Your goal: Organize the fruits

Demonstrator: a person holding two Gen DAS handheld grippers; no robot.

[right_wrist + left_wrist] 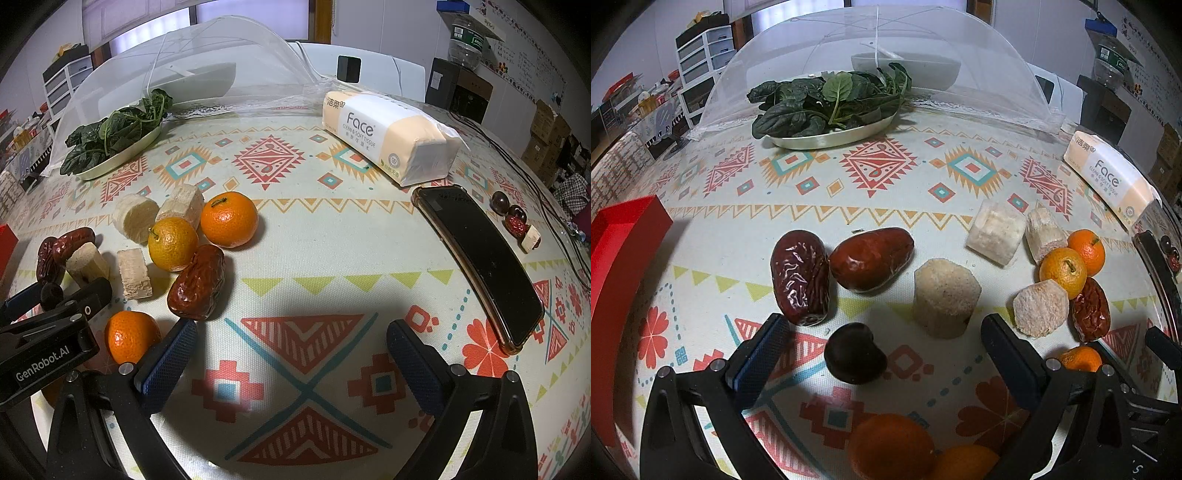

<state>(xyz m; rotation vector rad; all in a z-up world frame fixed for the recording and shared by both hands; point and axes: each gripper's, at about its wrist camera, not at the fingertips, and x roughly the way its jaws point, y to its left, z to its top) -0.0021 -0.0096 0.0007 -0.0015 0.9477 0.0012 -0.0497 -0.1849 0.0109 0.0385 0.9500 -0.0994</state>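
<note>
Dark and glossy, a chestnut [854, 353] is sitting between the spread jaws of the left gripper [884, 345], just before the wrinkled red dates [800, 277]; hard, light and probably slippery, it is wanting a squeeze across its rounded middle, while the right gripper [291, 347] is hovering wide apart over bare tablecloth [303, 258]

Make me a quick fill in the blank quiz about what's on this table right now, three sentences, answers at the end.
1. Between the open fingers of the left gripper lies a dark ____.
2. The plate under the mesh food cover holds leafy ____.
3. The right gripper is open over bare tablecloth, and the dark, flat thing lying to its right is a ____.

Missing words: chestnut; greens; phone
</note>
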